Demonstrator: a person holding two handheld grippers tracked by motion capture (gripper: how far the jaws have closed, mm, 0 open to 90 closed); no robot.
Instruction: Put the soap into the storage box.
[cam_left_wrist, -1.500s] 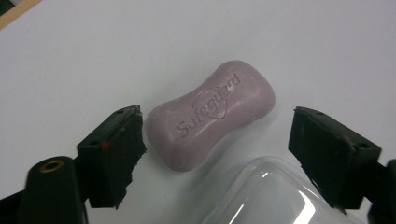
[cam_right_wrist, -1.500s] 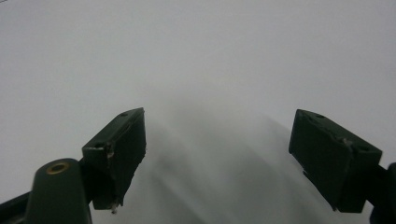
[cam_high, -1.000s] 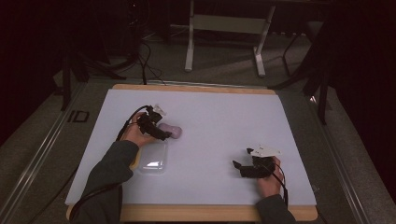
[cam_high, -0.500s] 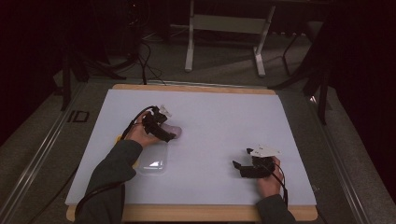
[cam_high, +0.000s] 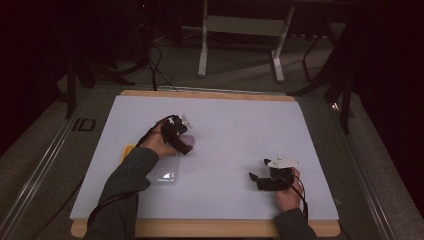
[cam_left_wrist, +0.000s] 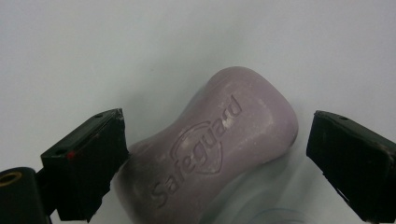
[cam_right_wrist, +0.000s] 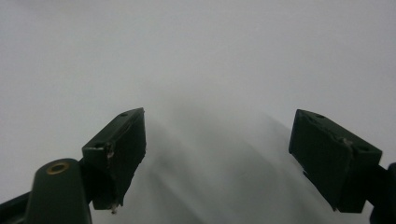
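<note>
Your left gripper (cam_left_wrist: 215, 158) has just been opening, and its fingers (cam_left_wrist: 86, 158) now stand wide with the purple soap bar (cam_left_wrist: 210, 149) between them. The left finger sits right against the bar's lower edge, though whether it touches you cannot tell from the left gripper view; the right finger is clearly apart from it. Compared with a second ago, your left hand (cam_high: 160, 145) has drawn back toward you across the table (cam_high: 240, 125), so in the high view the soap is mostly covered by the gripper instead of showing pink beyond it. This reads as a release: the bar lies flat on the white sheet, on its own, or you are resetting for a fresh grip.

In the left gripper view the bar's long axis runs on a diagonal, from lower left near the left finger up to the rounded end at upper right. The embossed Safeguard lettering faces up and follows that same line.

A clear plastic soap dish (cam_high: 167, 170) rests just beside your left forearm. Your right gripper (cam_high: 257, 179) lies well apart, fingers wide and empty.
</note>
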